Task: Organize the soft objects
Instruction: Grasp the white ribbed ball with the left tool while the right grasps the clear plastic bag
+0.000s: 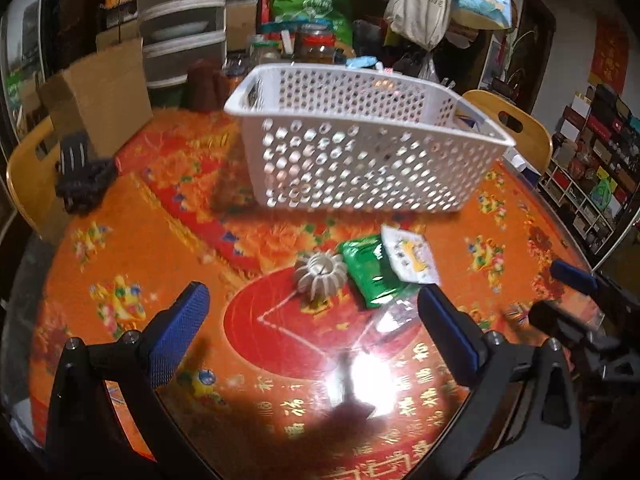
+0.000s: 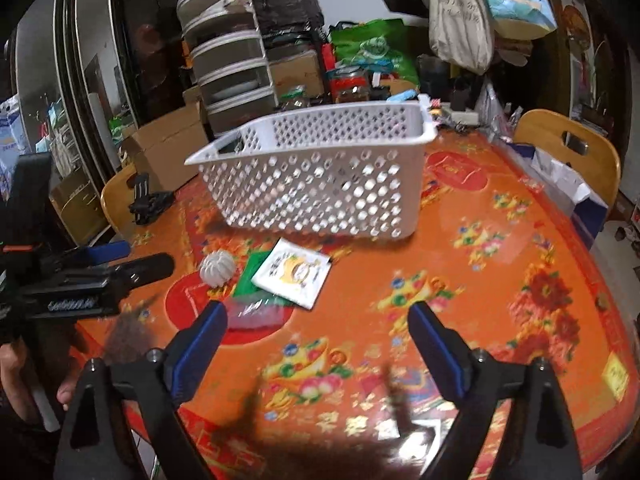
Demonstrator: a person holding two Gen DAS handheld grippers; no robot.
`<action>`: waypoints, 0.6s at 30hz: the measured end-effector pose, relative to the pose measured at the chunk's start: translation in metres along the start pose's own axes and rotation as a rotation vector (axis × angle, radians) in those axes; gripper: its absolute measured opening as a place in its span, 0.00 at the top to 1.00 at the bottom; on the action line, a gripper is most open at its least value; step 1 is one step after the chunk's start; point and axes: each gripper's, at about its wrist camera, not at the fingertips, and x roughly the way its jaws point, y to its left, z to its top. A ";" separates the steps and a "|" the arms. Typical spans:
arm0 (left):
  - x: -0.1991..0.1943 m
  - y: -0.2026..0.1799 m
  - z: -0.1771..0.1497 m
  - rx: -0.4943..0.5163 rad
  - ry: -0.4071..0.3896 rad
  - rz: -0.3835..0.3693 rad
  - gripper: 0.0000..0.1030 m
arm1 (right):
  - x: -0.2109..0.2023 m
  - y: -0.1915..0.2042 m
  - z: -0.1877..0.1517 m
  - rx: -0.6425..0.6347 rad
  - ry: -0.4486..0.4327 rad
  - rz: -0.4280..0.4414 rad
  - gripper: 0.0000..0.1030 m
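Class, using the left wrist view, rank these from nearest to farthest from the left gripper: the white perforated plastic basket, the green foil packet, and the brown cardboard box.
1. Green foil packet, just ahead of the left gripper, right of centre.
2. White perforated plastic basket, behind the packet, mid-table.
3. Brown cardboard box, far left, past the table edge.

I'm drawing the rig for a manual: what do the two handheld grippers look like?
Both match. The left gripper and right gripper each have two black plastic jaws on triangular cut-out arms with silver screws, lined with blue textured pads. In the right view, the left gripper's body bears blurred white lettering.
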 end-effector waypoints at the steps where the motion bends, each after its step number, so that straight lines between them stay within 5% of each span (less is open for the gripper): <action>1: 0.005 0.004 -0.001 -0.010 0.009 0.000 0.00 | 0.005 0.002 -0.003 -0.003 0.013 0.010 0.17; 4: 0.018 0.014 -0.002 -0.041 0.023 -0.017 0.00 | 0.023 0.010 -0.012 -0.009 0.066 0.030 0.25; 11: 0.038 0.018 -0.003 -0.039 0.040 -0.014 0.02 | 0.049 0.035 -0.021 -0.051 0.127 0.061 0.27; 18: 0.055 0.013 -0.001 -0.018 0.063 -0.027 0.27 | 0.066 0.051 -0.019 -0.096 0.156 0.056 0.27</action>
